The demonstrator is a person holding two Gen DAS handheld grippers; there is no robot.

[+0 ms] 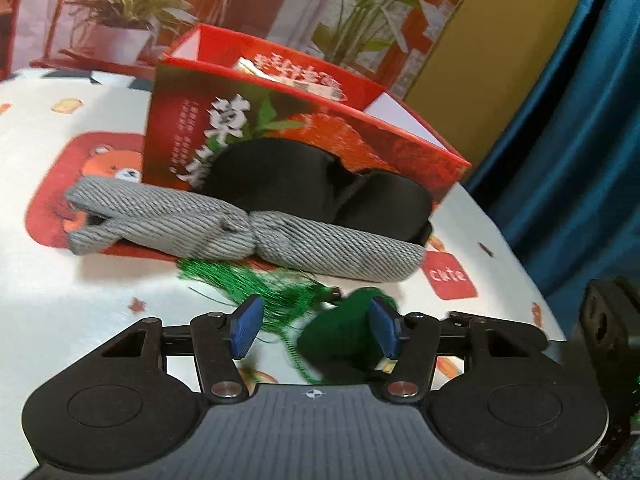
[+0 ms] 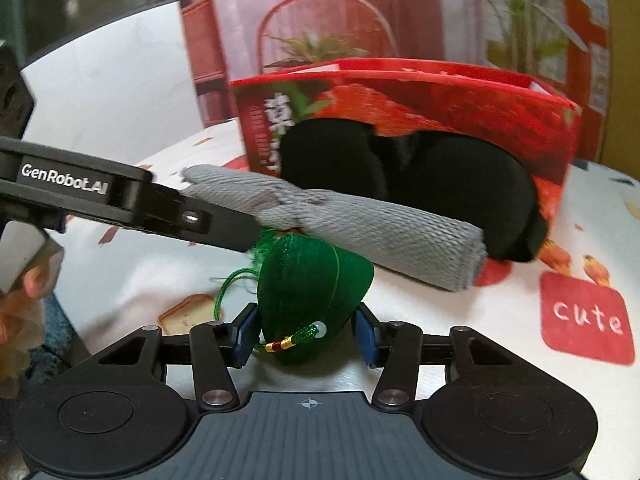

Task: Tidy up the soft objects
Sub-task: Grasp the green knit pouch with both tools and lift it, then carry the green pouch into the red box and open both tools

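Observation:
A green stuffed pouch (image 2: 312, 280) with a green tassel (image 1: 256, 284) lies on the table in front of a grey knitted roll (image 1: 224, 228) and a black eye mask (image 1: 304, 184). My right gripper (image 2: 306, 334) has its blue pads on both sides of the pouch and appears shut on it. My left gripper (image 1: 316, 326) is open, its jaws wide, with the tassel and pouch (image 1: 344, 336) between them; its finger (image 2: 160, 208) also shows in the right wrist view, reaching over the tassel. The mask leans against a red open box (image 1: 360, 136).
The table wears a white cloth (image 1: 80, 300) with red cartoon patches. A backdrop with printed plants (image 1: 132, 4) stands behind the box. A blue curtain (image 1: 580, 160) hangs at the right. Paper items (image 1: 280, 72) sit inside the box.

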